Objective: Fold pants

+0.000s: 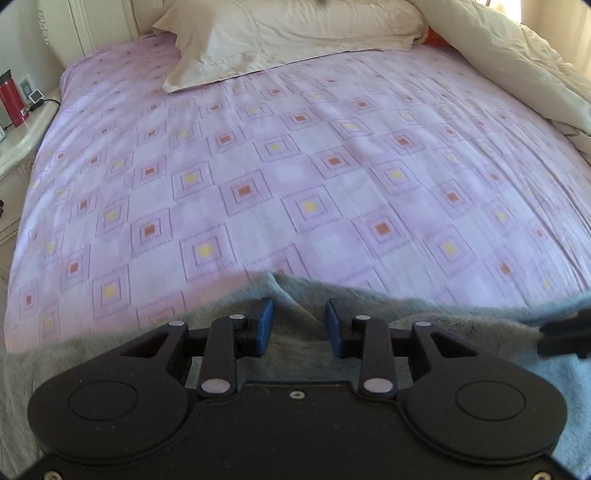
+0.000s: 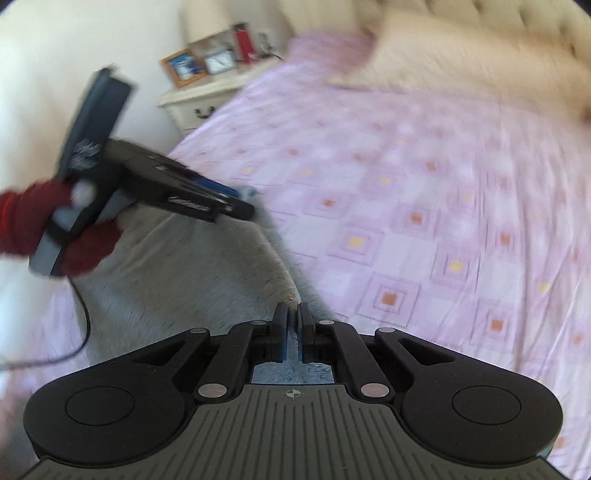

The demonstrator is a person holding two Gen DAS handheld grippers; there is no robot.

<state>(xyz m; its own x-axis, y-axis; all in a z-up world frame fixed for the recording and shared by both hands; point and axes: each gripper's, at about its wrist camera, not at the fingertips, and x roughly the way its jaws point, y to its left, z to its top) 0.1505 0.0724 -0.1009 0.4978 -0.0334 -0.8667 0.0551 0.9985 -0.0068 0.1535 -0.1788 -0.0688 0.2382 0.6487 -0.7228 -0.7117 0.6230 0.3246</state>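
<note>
Both tongs are working at the near edge of the bed, and I am reading each in turn. On my right hand, the right gripper (image 2: 294, 334) is pinching a seam edge of the fuzzy grey fleece pants (image 2: 192, 273), its 2 blue pads nearly together with a sliver of fabric between them. On my left hand, the left gripper (image 1: 299, 326) is hovering with its pads spread apart, nothing between them, directly over the same garment's upper edge (image 1: 291, 291).

The pants are lying on the lilac bedsheet with square motifs (image 1: 280, 177), close to the near side, well apart from the cream pillow (image 1: 280, 33) at the headboard. From the right wrist view, the grey cloth is running as a band from my clamped tong away toward the left gripper (image 2: 207, 195), so I am judging the long axis to be running between my 2 hands. Motion blur is keeping me from telling waist from cuffs.

I am thinking the next move turns on the left tong: the edge is lying just ahead of and below its pads, so closing there would give me 2 held points. Beyond the bed, a white nightstand (image 2: 207, 99) is carrying a red bottle (image 2: 243, 42).
</note>
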